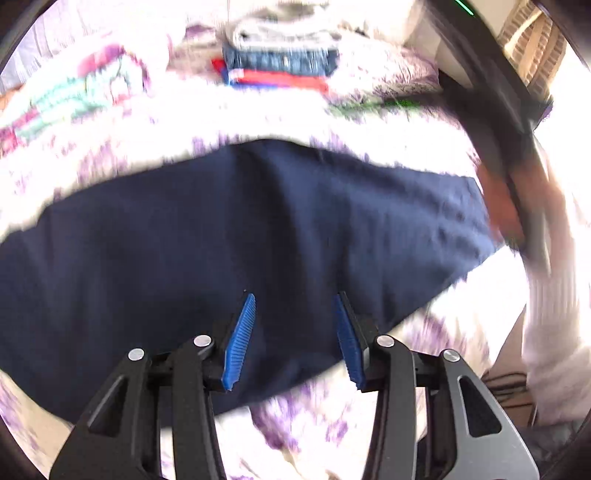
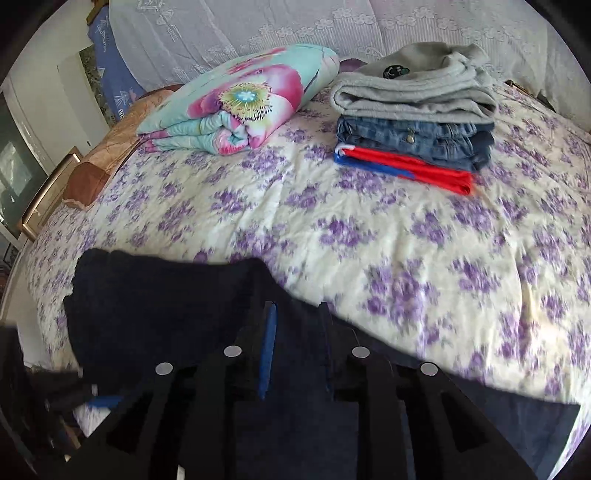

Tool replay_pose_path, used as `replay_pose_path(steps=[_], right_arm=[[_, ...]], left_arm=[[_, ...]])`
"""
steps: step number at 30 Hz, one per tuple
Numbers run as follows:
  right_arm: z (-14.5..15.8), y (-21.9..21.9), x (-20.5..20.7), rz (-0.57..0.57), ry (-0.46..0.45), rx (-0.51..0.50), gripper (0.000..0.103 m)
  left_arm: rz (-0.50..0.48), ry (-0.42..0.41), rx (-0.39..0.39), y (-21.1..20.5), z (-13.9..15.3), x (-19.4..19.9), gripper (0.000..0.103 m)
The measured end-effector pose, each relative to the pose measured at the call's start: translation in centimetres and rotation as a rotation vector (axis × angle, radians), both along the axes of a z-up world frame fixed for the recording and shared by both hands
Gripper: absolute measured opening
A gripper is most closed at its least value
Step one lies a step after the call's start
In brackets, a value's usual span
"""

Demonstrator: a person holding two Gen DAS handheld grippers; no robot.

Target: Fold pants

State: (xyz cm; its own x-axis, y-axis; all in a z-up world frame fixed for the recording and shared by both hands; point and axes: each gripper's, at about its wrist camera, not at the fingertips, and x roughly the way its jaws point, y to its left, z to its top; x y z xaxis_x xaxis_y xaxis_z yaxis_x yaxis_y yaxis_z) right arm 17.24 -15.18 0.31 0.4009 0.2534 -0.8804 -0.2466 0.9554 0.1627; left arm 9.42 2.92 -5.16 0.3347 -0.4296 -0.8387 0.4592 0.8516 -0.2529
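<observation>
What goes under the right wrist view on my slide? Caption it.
Right gripper over navy pants on a floral bedspread, folded clothes stack beyond.

You had matt navy cloth pants (image 1: pixel 258 221), ribbed blue rubbery pads (image 1: pixel 240 343) on matt black plastic claws, and a quilted floral cotton bedspread (image 2: pixel 369 229).

Purple-flowered bedspread (image 2: pixel 369 236); lace curtain (image 2: pixel 295 26) behind; wooden bed frame (image 2: pixel 48 192) at left; bright daylight

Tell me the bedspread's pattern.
Purple flowers on cream bedspread; clearest in the right wrist view.
</observation>
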Motion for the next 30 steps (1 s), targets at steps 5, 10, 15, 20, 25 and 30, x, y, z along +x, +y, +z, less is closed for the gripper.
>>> replay_pose_path(steps=[5, 10, 15, 20, 25, 30], right_arm=[[-1.5, -2.0, -9.0, -0.041, 0.005, 0.027, 0.023], [-4.9, -3.8, -14.1, -0.176, -0.009, -0.015, 0.023], [-6.7, -5.0, -14.4, -0.226, 0.000, 0.059, 0.023], [-3.1, -12.4, -17.6, -0.417, -0.072, 0.342, 0.052], [-3.9, -22.2, -23.5, -0.765, -0.065, 0.383, 0.056], [-7.1, -27.4, -26.8, -0.911, -0.027, 0.548, 0.057]], left_arm=[[0.003, 0.060, 0.030, -5.3, 0.3, 7.9, 0.044], [-0.003, 0.126, 0.142, -10.7, -4.3, 13.6, 0.043], [0.027, 0.119, 0.182, -12.2, -5.5, 15.1, 0.046], [-0.016, 0.103, 0.129, -10.9, -3.1, 9.8, 0.046], [-0.045, 0.048, 0.075, -9.0, -3.0, 1.1, 0.046], [-0.045, -0.014, 0.109, -7.9, -5.4, -4.2, 0.047]])
